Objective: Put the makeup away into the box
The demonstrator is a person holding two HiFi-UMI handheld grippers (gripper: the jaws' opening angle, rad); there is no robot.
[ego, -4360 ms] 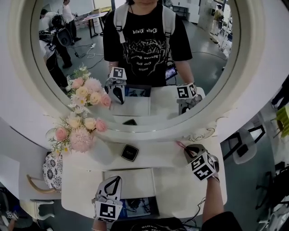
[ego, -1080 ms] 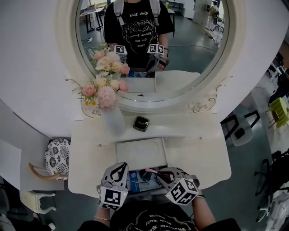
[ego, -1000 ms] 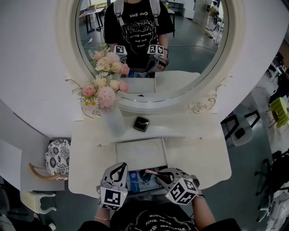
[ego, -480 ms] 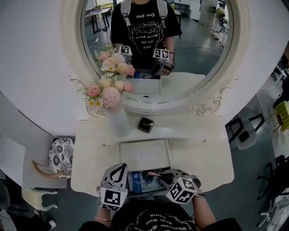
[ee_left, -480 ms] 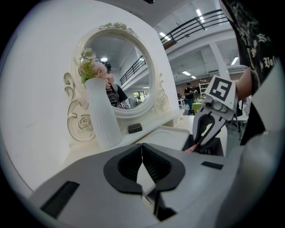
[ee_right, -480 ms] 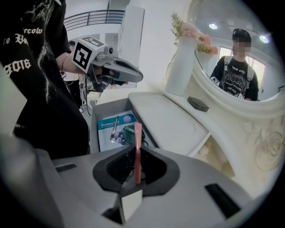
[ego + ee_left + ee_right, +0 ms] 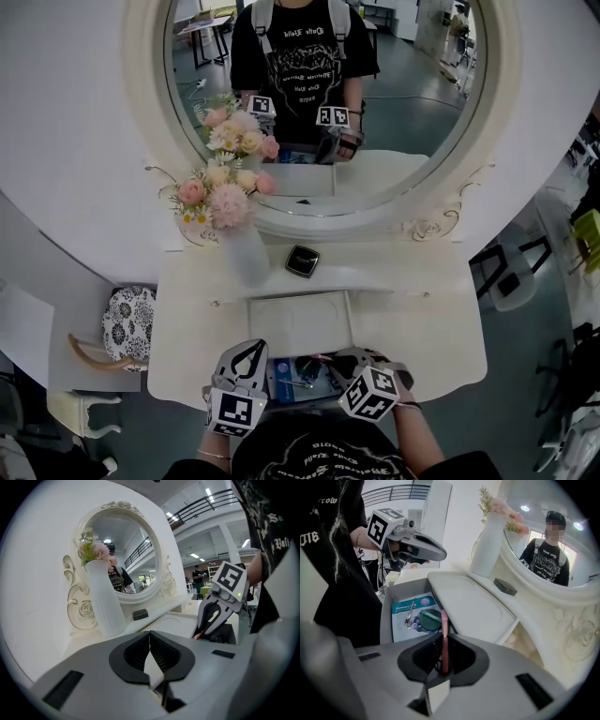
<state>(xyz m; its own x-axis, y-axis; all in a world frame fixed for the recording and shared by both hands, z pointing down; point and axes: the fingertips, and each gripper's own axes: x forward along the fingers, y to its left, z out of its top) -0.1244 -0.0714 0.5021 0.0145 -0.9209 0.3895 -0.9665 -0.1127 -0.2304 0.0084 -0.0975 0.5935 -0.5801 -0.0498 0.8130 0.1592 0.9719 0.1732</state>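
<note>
- Right gripper (image 7: 441,641): fingers clamp one pink makeup stick (image 7: 444,620), tip over the open drawer (image 7: 386,617) at the table (image 7: 412,319)'s near edge.
- Left gripper (image 7: 150,637): fingers closed, empty.
- One black compact (image 7: 302,262) at the far side, beside one vase (image 7: 246,258).

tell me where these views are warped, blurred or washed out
head view: fisheye bows the mirror frame, light even, sharp; left gripper view: black corners, white vase low in contrast; right gripper view: black corners, a mosaic patch in the mirror, pink makeup stick sharp in the right gripper.
</note>
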